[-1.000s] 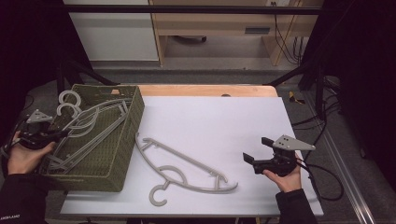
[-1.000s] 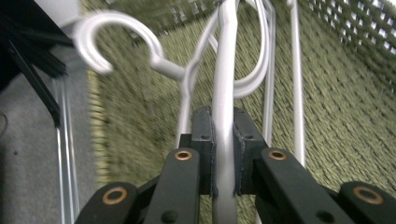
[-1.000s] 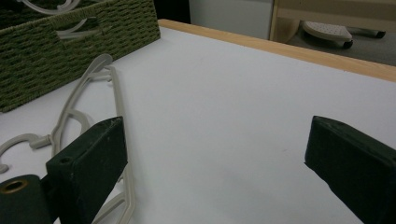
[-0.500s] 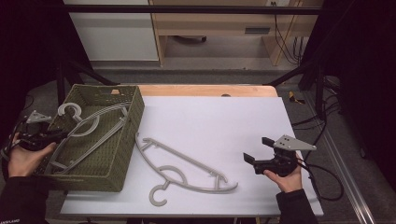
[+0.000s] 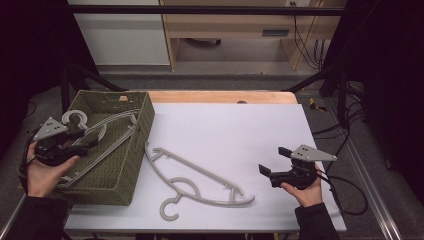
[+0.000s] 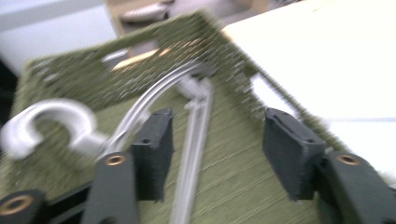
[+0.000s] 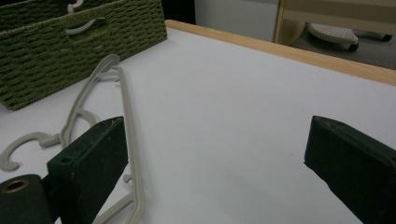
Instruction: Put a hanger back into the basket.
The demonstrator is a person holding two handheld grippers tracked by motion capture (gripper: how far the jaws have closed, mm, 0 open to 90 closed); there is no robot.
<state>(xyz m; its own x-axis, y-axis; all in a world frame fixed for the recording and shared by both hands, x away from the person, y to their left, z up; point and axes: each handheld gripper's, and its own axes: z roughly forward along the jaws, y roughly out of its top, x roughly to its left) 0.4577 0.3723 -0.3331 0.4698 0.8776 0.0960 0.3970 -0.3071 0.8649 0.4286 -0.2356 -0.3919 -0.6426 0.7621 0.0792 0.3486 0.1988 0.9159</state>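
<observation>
One worktop (image 5: 240,125) and one woven basket (image 5: 135,150) at nine o'clock are seen. Two hangers are counted: one hanger in the basket (image 5: 102,132), blurred, one loose hanger (image 5: 200,177) at six o'clock. The left gripper (image 5: 82,145) has just been opening, fingers released above the basket hanger; the right gripper (image 5: 272,162) is held open, empty.

L gripper (image 5: 82,140) at basket's (image 5: 131,155) near-left corner, over its rim, jaws just been opening, nothing pinched. R gripper (image 5: 272,162) well right of basket, low over table (image 5: 240,130), jaws wide, empty; hand (image 5: 305,192) gripping from below.
</observation>
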